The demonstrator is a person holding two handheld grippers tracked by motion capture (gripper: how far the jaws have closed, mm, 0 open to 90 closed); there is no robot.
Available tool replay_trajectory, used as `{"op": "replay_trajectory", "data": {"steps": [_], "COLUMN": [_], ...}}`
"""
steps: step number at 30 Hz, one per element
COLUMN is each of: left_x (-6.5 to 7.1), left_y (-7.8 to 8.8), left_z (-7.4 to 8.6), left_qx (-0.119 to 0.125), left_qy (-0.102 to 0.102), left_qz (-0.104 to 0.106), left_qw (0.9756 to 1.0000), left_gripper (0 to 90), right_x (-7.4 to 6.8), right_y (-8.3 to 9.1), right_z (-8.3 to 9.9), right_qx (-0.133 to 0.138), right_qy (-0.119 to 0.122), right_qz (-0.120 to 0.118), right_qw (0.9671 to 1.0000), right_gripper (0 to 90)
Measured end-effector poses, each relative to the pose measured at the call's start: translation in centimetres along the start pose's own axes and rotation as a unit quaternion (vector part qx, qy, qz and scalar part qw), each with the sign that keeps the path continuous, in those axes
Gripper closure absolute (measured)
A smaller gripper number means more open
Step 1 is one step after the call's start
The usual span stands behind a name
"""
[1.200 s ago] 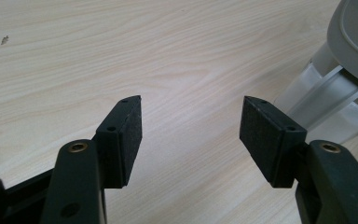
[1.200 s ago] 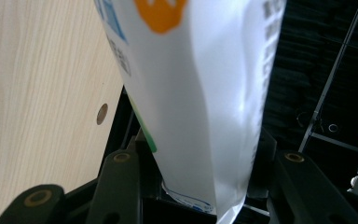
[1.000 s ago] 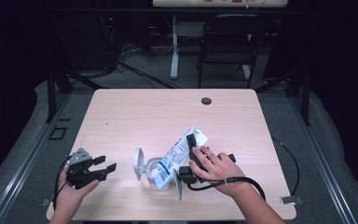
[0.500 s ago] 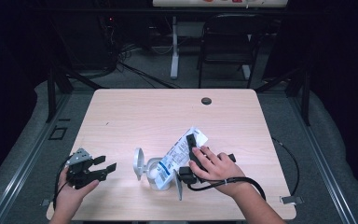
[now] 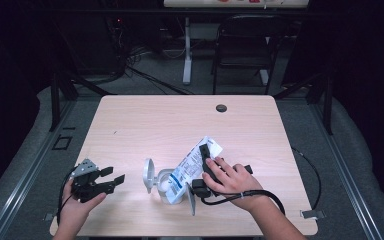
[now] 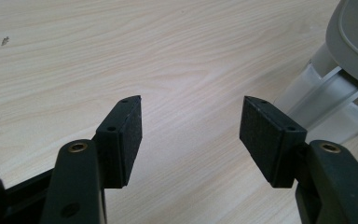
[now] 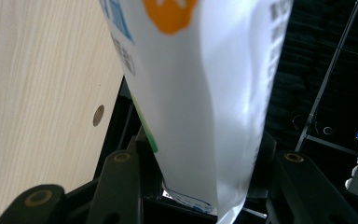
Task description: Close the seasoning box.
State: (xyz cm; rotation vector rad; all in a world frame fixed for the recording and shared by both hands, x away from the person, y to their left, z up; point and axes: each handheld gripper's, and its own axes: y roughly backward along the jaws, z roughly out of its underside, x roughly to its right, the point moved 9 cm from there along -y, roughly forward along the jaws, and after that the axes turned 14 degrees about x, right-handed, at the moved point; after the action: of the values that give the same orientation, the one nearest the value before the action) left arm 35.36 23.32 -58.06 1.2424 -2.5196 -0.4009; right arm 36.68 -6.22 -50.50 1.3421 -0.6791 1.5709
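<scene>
- Gripping the white pouch (image 5: 194,162) is the right gripper (image 5: 206,167); in the right gripper view the pouch (image 7: 200,107) is seen clamped between the two black jaws, its walls pinched in.
- The pouch is held tilted, its lower end resting in the mouth of a grey flip-lid container (image 5: 166,184), apparently so that the contents can be poured in.
- The container is found near the worktop's near edge, about midway along it, with its round lid (image 5: 149,175) swung open to the left, out of the pouring path.
- The left gripper (image 5: 111,182) is kept low toward the near left corner, jaws spread wide and nothing between them; in the left gripper view the container (image 6: 335,88) is seen just beyond the right pad (image 6: 265,135), not touched.
- That placing is judged a ready stance for steadying the container.
- Open room is plentiful: the far half of the table (image 5: 145,120) lies bare but for a small dark grommet (image 5: 221,108) near the far edge.
- Little margin is left toward the near edge, so any tipping there would be risky.
</scene>
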Motion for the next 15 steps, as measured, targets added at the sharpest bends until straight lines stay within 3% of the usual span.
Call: {"op": "replay_trajectory", "data": {"steps": [15], "left_x": [0.03], "left_y": [-0.01], "left_z": [-0.01], "left_qx": [0.0], "left_qy": [0.001], "left_qz": [0.0], "left_qw": [1.0], "left_gripper": [39.4], "right_x": [0.11], "right_y": [0.09], "right_z": [-0.05], "right_qx": [0.0], "right_qy": [0.002], "right_qz": [0.002], "right_qw": [1.0], "right_gripper": [59.4]}}
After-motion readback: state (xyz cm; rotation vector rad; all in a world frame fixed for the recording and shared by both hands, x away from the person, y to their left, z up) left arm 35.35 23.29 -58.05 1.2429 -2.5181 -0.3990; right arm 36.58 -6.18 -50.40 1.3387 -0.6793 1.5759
